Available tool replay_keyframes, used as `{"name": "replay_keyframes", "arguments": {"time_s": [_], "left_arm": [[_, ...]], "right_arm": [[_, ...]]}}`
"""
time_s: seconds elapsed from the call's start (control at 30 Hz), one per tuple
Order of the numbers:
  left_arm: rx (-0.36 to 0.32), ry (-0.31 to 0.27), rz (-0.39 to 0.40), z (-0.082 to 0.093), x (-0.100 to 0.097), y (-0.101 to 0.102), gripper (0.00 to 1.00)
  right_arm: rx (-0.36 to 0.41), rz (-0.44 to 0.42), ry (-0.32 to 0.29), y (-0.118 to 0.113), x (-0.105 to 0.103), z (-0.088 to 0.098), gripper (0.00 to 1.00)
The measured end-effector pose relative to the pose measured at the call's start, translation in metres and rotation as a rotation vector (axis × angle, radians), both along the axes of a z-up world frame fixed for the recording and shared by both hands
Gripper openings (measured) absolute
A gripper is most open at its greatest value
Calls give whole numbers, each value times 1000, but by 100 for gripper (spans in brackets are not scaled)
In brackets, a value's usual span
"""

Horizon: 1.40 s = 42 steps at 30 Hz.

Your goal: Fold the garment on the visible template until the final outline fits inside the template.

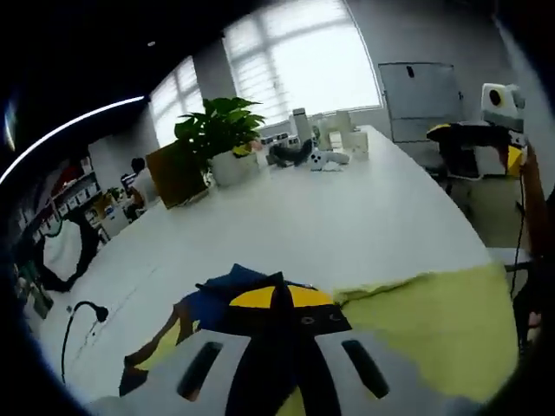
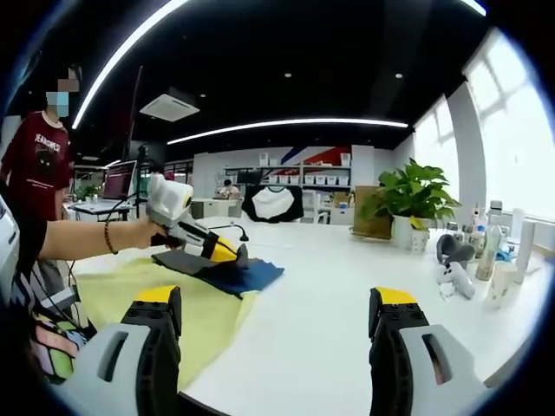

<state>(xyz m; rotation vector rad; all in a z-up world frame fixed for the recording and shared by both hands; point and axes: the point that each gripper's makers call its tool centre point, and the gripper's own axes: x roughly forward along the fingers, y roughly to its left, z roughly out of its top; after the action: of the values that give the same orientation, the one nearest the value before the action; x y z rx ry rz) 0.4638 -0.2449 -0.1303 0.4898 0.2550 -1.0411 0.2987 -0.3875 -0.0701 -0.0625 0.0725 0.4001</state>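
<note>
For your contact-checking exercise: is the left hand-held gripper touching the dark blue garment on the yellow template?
Touching. In the right gripper view, the left hand-held gripper presses its tips onto the dark blue garment, which lies on the yellow template.

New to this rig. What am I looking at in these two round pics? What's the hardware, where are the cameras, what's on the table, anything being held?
There is no robot arm here. A person holds a two-jaw gripper in each hand, and a fisheye camera rides on each gripper, looking forward along its jaws.

In the left gripper view, the left gripper has its yellow-tipped jaws shut on the dark blue garment, which lies on a yellow template sheet on a white table.

In the right gripper view, the right gripper hangs with jaws wide apart, holding nothing. Further off you see the left gripper from the outside, in the person's hand, pinching the same garment.

Also on the table: a potted plant, bottles and small items near it.
</note>
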Motion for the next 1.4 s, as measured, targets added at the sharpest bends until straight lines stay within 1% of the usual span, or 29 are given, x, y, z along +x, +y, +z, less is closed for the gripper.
{"name": "replay_keyframes", "arguments": {"time_s": [0.03, 0.07, 0.13, 0.17, 0.27, 0.3, 0.37, 0.57, 0.73, 0.83, 0.9, 0.97, 1.03, 1.07, 1.1, 1.13, 1.17, 1.2, 1.23, 1.27, 1.33, 1.4], "left_arm": [[22, -7, -27, -5, -1, -3, 3], [32, -13, -36, -8, 0, -5, 3], [83, -10, -51, -18, 1, -6, 3], [91, -15, -51, -20, 3, -7, 3], [97, -6, -92, -25, 0, -14, 3], [110, -12, -102, -28, 0, -16, 3], [126, -18, -99, -31, 1, -17, 3], [131, 12, -105, -44, -1, -22, 4], [87, 56, -97, -48, -3, -26, 4], [45, 101, -87, -50, -4, -27, 4], [31, 108, -87, -50, -4, -27, 5], [13, 102, -94, -50, -6, -29, 5], [-26, 126, -103, -47, -10, -31, 7], [-69, 152, -110, -44, -13, -34, 10], [-95, 162, -109, -40, -14, -34, 13], [-111, 148, -104, -35, -12, -32, 17], [-113, 138, -101, -33, -11, -31, 24], [-118, 102, -93, -26, -9, -28, 30], [-115, 79, -93, -23, -8, -26, 36], [-117, 72, -96, -20, -9, -23, 42], [-127, 67, -102, -18, -9, -21, 49], [-145, 97, -106, -20, -12, -22, 53]], "right_arm": [[0, -2, -1, 0, 0, 0, 92], [-1, -2, -2, -1, 0, 1, 92], [2, -4, -3, -1, -1, 1, 92], [1, -5, -5, -2, -1, 2, 92], [4, -8, -9, -3, 0, 3, 92], [4, -8, -8, -3, 0, 3, 92], [1, -6, -3, -4, 1, 1, 92], [7, -17, -11, -9, -1, 4, 92], [5, -18, -11, -9, -1, 4, 92], [2, -14, -6, -8, -1, 2, 92], [-4, -17, -3, -8, -1, 1, 92], [-5, -21, -2, -9, -1, 1, 92], [-1, -24, -2, -9, -2, 1, 92], [-1, -25, -1, -9, -2, 1, 92], [-2, -25, -1, -9, -2, 2, 92], [-2, -26, -2, -10, -3, 2, 92], [-1, -27, -1, -10, -3, 2, 92], [0, -28, -1, -10, -3, 2, 92], [0, -28, -1, -10, -3, 2, 92], [-2, -27, 1, -10, -3, 2, 92], [-2, -24, 2, -9, -3, 2, 92], [-3, -21, 2, -7, -4, 3, 92]]}}
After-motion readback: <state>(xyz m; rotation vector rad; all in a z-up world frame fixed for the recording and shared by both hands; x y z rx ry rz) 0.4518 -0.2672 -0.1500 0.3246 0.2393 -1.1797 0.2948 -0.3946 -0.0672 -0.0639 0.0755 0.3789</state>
